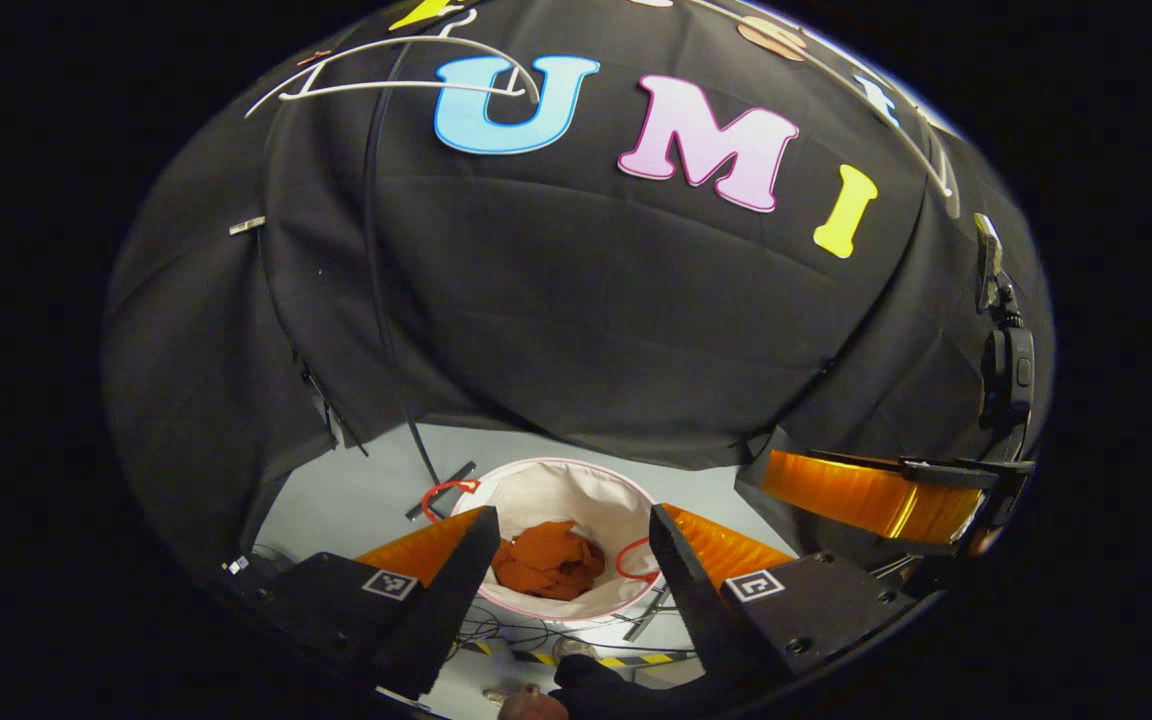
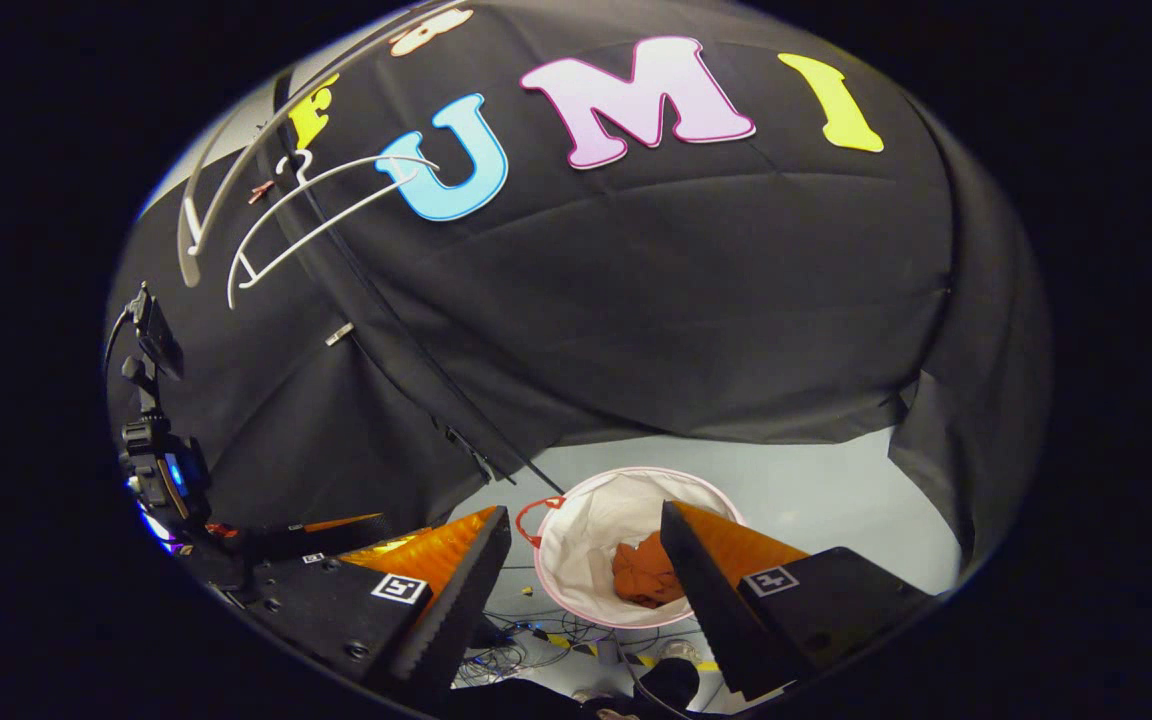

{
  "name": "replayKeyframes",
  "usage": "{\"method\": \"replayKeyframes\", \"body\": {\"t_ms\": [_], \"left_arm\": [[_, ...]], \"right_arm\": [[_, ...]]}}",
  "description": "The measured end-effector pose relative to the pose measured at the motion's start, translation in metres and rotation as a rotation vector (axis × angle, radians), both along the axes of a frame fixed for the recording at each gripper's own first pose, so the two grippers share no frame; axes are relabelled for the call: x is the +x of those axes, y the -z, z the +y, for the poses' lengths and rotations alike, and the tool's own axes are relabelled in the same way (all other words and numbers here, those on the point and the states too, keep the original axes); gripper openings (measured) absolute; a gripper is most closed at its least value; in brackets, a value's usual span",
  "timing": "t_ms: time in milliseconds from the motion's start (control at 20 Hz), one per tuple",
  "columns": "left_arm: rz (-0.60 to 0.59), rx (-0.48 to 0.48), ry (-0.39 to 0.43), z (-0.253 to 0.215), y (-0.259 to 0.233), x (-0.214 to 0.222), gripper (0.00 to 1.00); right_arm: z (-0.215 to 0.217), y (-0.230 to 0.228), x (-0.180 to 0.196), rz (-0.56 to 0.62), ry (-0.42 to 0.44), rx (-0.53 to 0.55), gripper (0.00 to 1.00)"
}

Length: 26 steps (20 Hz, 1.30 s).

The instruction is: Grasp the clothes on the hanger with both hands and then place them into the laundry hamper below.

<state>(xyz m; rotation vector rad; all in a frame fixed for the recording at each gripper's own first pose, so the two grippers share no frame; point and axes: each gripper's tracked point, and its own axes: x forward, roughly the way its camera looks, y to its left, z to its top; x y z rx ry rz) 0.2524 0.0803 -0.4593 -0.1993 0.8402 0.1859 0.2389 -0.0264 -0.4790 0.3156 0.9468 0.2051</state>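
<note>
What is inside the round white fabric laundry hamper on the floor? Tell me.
A crumpled orange garment lies at the bottom of the white laundry hamper. The hamper's floor beneath the garment is covered, so anything under it cannot be seen.

- Right gripper view: a finger [image 2: 701, 575] of the right gripper hides part of the orange clothes [image 2: 641, 580] and the laundry hamper's [image 2: 586, 520] far rim.
- Left gripper view: the hamper's [image 1: 576, 490] lower wall sits behind both fingers [image 1: 456, 590].
- The white hanger [image 1: 386, 75] is clipped at the top edge.
- Floor cables [image 2: 526, 630] are too small to trace.
</note>
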Motion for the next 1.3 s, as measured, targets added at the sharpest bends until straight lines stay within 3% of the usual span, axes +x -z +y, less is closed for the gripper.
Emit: {"method": "replayKeyframes", "body": {"t_ms": [300, 600, 850, 1100, 1150, 1200, 1250, 1300], "left_arm": [[-0.123, 0.012, 0.079, -0.006, -0.061, -0.043, 0.96], [-0.304, 0.046, 0.174, 0.002, -0.151, -0.101, 0.95], [-0.496, 0.069, 0.248, 0.006, -0.24, -0.152, 0.95], [-0.693, 0.082, 0.26, 0.013, -0.349, -0.189, 0.95], [-0.708, 0.094, 0.254, 0.018, -0.365, -0.193, 0.92], [-0.713, 0.104, 0.248, 0.022, -0.374, -0.197, 0.98], [-0.721, 0.11, 0.243, 0.024, -0.384, -0.198, 0.92], [-0.739, 0.112, 0.239, 0.023, -0.396, -0.202, 0.95]], "right_arm": [[0.025, -0.057, -0.043, -0.097, 0.038, -0.009, 0.98], [0.056, -0.142, -0.093, -0.279, 0.102, -0.031, 0.98], [0.077, -0.244, -0.136, -0.507, 0.112, -0.058, 0.98], [0.097, -0.372, -0.161, -0.807, 0.111, -0.127, 0.99], [0.102, -0.385, -0.164, -0.838, 0.112, -0.14, 1.0], [0.105, -0.397, -0.168, -0.859, 0.114, -0.15, 0.98], [0.106, -0.411, -0.172, -0.885, 0.122, -0.156, 0.98], [0.105, -0.424, -0.178, -0.908, 0.133, -0.165, 0.98]]}}
